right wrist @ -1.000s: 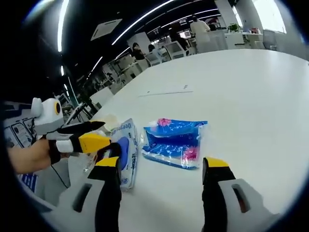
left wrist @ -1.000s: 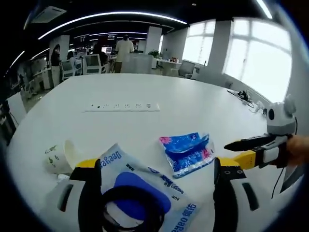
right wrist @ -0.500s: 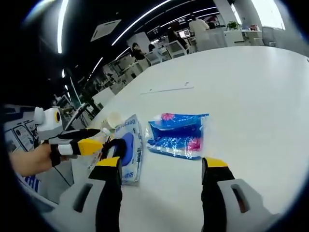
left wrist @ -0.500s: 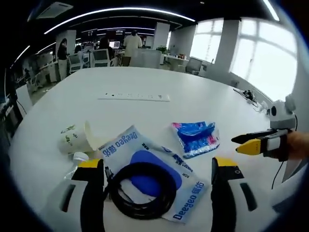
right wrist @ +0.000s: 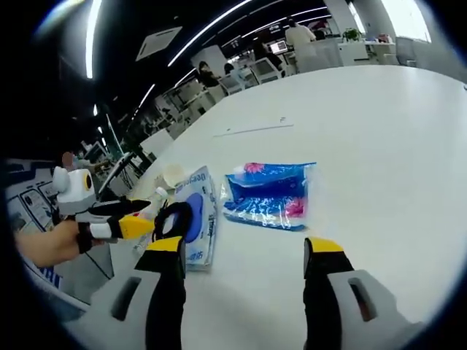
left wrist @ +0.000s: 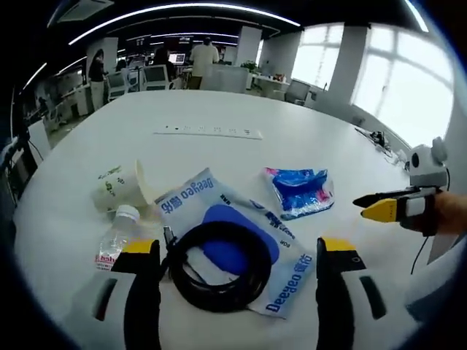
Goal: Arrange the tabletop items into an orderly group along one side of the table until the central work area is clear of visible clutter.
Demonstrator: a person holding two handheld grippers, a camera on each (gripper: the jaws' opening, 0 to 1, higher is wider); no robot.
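Coiling black cable [left wrist: 221, 266], crinkly blue packet [left wrist: 300, 191]

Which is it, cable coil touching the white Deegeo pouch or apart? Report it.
Touching. The left gripper view shows the black cable coil lying directly on the white pouch, its loop overlapping the pouch's blue patch.

The left gripper view is taken from just above the white table [left wrist: 306, 146], looking forward and slightly down between its own jaws, with the coiled black cable [left wrist: 219, 266] close ahead. The right gripper view is taken from further right, turned across the same table [right wrist: 379, 146]. Shared by both views are the blue packet [left wrist: 300, 191] [right wrist: 271, 193], the white pouch [left wrist: 219, 226] [right wrist: 197, 219], and each other's gripper.
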